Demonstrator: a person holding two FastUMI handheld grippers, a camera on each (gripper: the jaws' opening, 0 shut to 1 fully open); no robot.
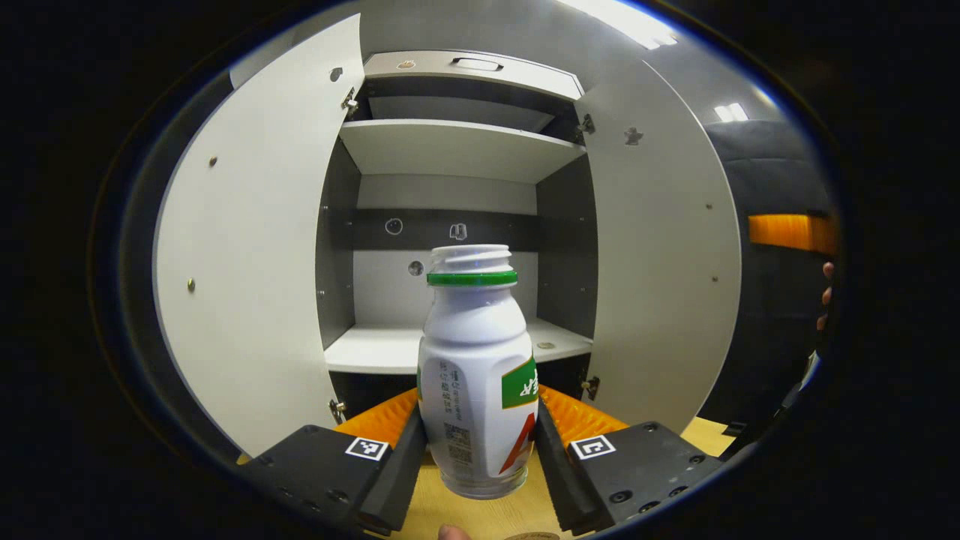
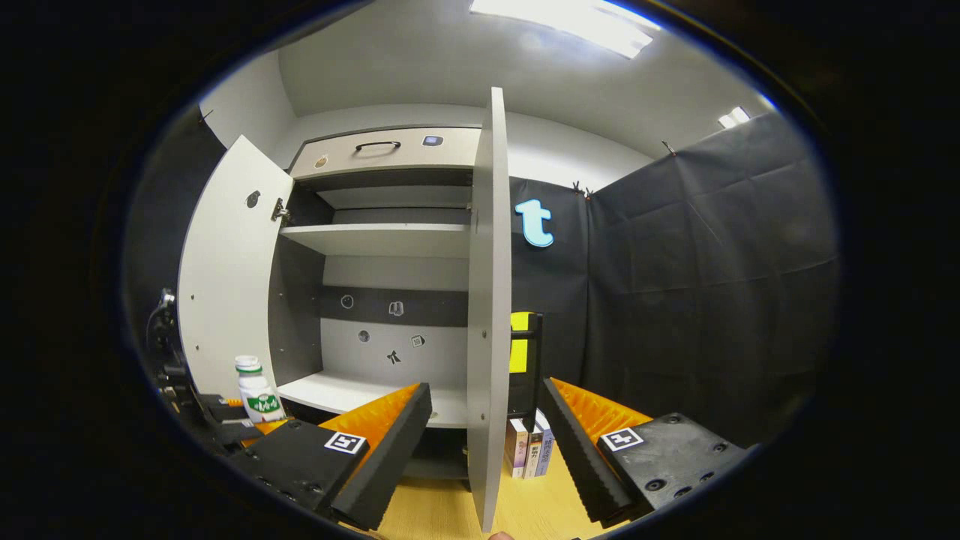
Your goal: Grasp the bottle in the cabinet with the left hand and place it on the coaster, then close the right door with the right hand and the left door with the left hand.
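My left gripper (image 1: pixel 478 450) clamps the yogurt-drink bottle (image 1: pixel 475 375) upright for the coaster; right gripper (image 2: pixel 486 442) gapes astride the right door (image 2: pixel 489 300) edge.

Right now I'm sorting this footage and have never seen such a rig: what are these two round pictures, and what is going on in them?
There is no robot here. A person holds a two-finger claw in each hand, and a fisheye camera rides on each one, looking forward along its fingers.

In the left gripper view, the left claw is closed on a white bottle with a green neck ring, held upright above the wooden tabletop, in front of an open cabinet.

In the right gripper view, the right claw is open and holds nothing; the edge of the cabinet's right door stands between its fingers. The same bottle shows far left. A few books stand on the table beside the cabinet. Both doors are open.
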